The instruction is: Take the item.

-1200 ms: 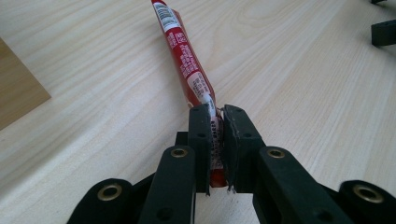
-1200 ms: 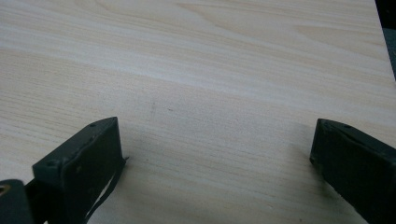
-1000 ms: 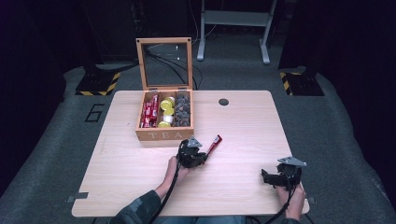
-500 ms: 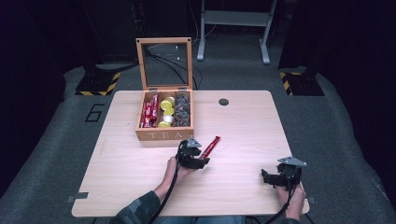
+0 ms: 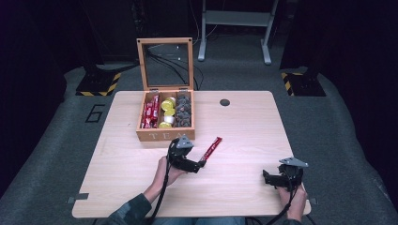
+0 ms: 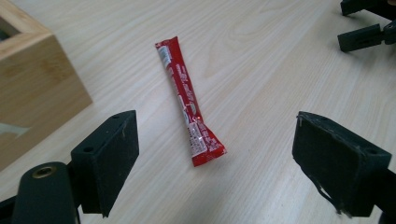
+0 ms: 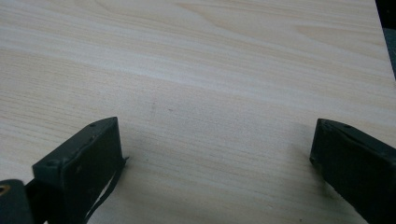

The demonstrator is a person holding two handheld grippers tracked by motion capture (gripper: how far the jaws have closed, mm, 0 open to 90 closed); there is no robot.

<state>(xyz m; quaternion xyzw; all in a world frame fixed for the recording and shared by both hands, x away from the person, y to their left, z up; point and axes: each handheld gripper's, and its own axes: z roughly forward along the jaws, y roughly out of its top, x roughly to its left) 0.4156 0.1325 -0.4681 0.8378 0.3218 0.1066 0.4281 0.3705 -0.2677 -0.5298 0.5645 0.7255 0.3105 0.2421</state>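
The left gripper (image 5: 199, 164) stands with its jaws spread wide and nothing between the pads; they have just been opening, and the red stick sachet (image 6: 189, 100) lies flat on the table (image 5: 244, 126) below and ahead of them, free of both jaws. In the high view the sachet (image 5: 212, 147) rests at a slant just right of the near right corner of the wooden tea box (image 5: 165, 136), apart from it. Judged step: a sachet set down on the table and let go, the placing as good as complete. The right gripper (image 5: 271, 178) sits at the near right of the table, jaws likewise spread over bare wood, holding nothing. The next move would likely call for the left gripper to clear the sachet without nudging it, then reach for another item in the open box, whose left compartment holds more red sachets (image 5: 150, 115). Writing: the box front reads "TEA"; a large "6" (image 5: 95, 113) is marked on the floor left of the table. The sachet's print is too small to read.
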